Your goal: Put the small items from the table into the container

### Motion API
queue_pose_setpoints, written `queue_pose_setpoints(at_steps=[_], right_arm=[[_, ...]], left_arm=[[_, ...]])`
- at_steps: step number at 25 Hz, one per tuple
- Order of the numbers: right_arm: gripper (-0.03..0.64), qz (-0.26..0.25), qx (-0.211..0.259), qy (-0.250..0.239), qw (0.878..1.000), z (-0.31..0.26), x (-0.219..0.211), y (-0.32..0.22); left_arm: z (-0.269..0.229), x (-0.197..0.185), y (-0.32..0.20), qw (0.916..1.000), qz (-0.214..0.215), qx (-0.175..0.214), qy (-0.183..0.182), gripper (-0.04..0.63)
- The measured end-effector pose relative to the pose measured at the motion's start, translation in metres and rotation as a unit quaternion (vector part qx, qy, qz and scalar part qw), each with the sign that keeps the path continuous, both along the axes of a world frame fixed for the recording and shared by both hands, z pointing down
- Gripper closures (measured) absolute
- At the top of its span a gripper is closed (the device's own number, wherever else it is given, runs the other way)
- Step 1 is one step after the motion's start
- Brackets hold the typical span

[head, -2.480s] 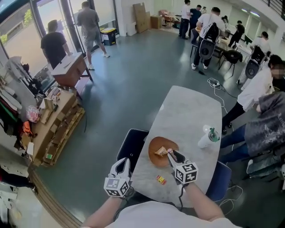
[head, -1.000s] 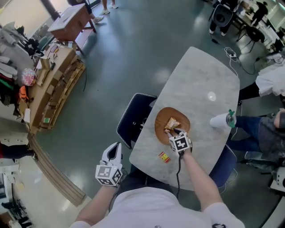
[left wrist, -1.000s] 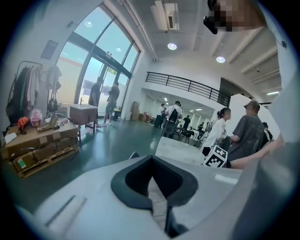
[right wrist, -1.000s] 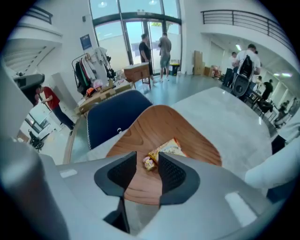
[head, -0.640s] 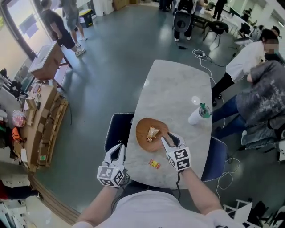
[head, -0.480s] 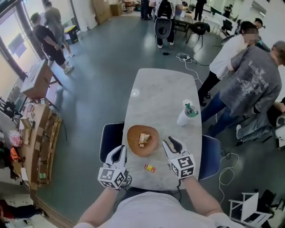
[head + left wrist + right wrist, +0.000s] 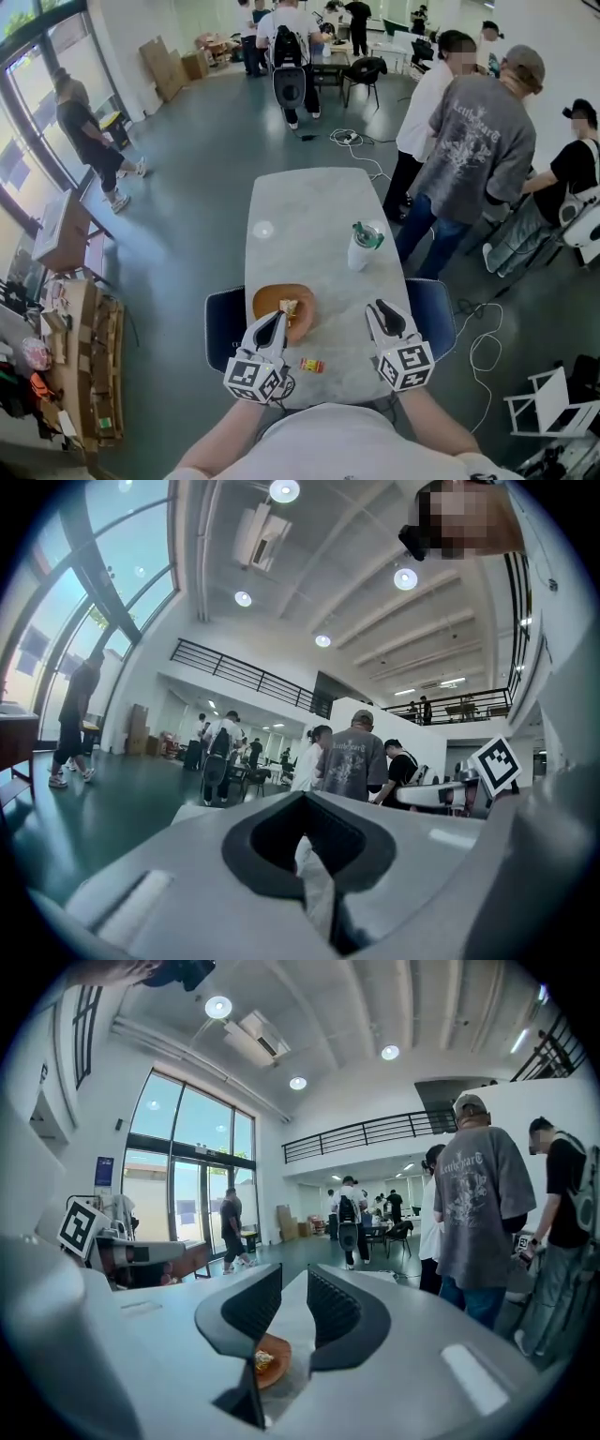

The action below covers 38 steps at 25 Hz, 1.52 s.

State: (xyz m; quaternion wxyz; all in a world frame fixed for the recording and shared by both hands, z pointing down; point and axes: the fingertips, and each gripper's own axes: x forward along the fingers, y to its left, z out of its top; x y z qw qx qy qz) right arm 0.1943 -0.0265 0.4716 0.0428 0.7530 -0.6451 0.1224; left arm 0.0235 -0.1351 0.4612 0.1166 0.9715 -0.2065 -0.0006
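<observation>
A round wooden bowl (image 7: 281,306) sits on the marble table (image 7: 309,216) near its front edge, with a snack piece (image 7: 289,306) in it. A small red and yellow packet (image 7: 311,365) lies on the table in front of the bowl. My left gripper (image 7: 274,322) hovers over the bowl's near left rim, its jaws shut and empty (image 7: 305,801). My right gripper (image 7: 382,310) hangs above the table's right edge. Its jaws (image 7: 293,1277) are closing with a narrow gap and nothing between them. Through that gap the bowl (image 7: 274,1361) shows below.
A white cup with a green lid (image 7: 361,247) stands right of the table's middle. Blue chairs (image 7: 223,323) flank the near end on both sides. People (image 7: 469,141) stand close to the far right corner, and a cable (image 7: 483,342) lies on the floor at right.
My right gripper has left the snack in the bowl, drawn back to the right and risen, its jaws narrowing. The left gripper came up beside the bowl. The view has tilted up.
</observation>
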Motion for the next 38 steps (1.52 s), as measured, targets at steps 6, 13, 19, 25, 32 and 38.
queue_pose_setpoints(at_steps=[6, 13, 19, 25, 32, 38], right_arm=[[0.508, 0.006, 0.003, -0.007, 1.0, 0.002, 0.002, 0.015], [0.508, 0.015, 0.005, -0.01, 1.0, -0.003, 0.009, 0.018], [0.508, 0.012, 0.004, -0.011, 1.0, 0.0, 0.007, 0.021], [0.507, 0.009, 0.004, -0.013, 1.0, 0.0, 0.004, 0.023], [0.507, 0.001, -0.002, -0.015, 1.0, 0.007, -0.002, 0.021], [0.506, -0.023, -0.02, -0.015, 0.999, 0.017, -0.009, 0.02]], left_arm=[[-0.005, 0.013, 0.01, 0.9999, 0.011, 0.007, 0.003, 0.592], [-0.018, 0.012, 0.013, 0.9993, 0.018, 0.015, 0.029, 0.592], [-0.018, 0.01, 0.016, 0.9992, 0.015, 0.03, 0.02, 0.592], [-0.014, 0.0, 0.013, 0.9996, -0.005, 0.017, 0.02, 0.592], [-0.012, -0.01, 0.013, 0.9994, -0.016, 0.013, 0.027, 0.592], [-0.003, -0.021, 0.013, 0.999, -0.042, -0.001, 0.017, 0.592]])
